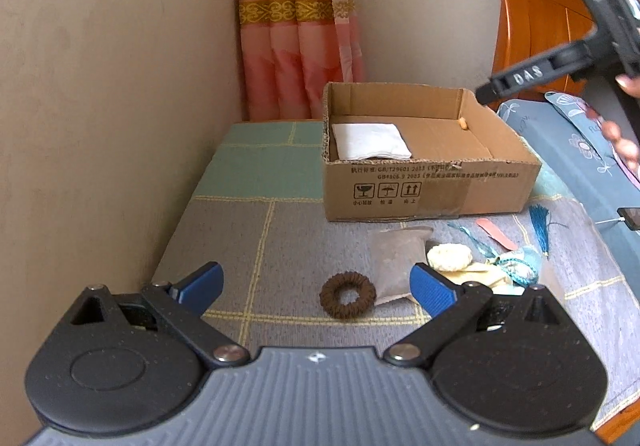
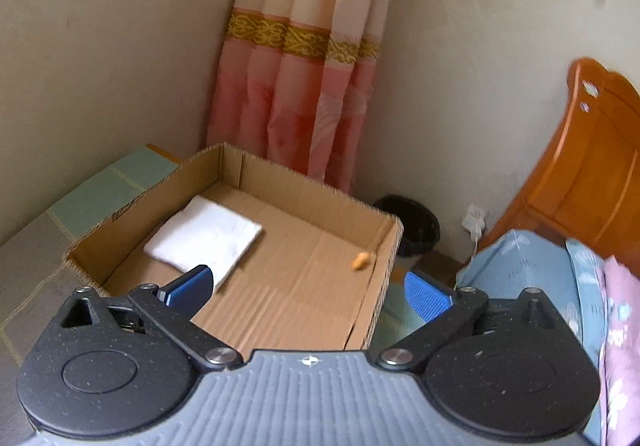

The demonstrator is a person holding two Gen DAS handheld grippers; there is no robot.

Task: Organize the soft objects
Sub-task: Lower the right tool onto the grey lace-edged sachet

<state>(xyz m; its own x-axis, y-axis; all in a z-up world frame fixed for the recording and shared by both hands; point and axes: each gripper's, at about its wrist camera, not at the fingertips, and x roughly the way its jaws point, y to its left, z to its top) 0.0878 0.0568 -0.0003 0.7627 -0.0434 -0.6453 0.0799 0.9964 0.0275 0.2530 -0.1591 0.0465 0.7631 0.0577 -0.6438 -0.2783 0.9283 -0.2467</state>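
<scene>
The table [image 1: 280, 238], under a grey and green checked cloth, carries an open cardboard box [image 1: 432, 182] at its far side, near the pink curtain [image 1: 296, 46]. The box is shallow, and its long side runs across the left wrist view. Inside it a folded white cloth [image 1: 370, 141] lies flat in the left near corner, its edges roughly square with the box walls. A small orange piece [image 1: 463, 123] rests against the far right wall; what it is cannot be told. The rest of the box floor shows bare cardboard.

In front of the box, on the grey part of the cloth, lies a grey-brown pouch [image 1: 394, 260], soft and flat, its long axis running away from the camera toward the box. Just to its right sits a cream knitted pad [image 1: 448, 257], and beyond that a teal tassel [image 1: 540, 226] and a teal cord piece [image 1: 516, 266] among pale scraps. A brown hair scrunchie [image 1: 347, 295], ring-shaped and lying flat, sits just left of the pouch's near end.

The left tool [image 1: 316, 284] hovers low over the table with its blue pads spread wide and empty, the scrunchie between them. The right tool [image 2: 310, 284] hangs above the near right part of the box, also spread wide and holding nothing.
</scene>
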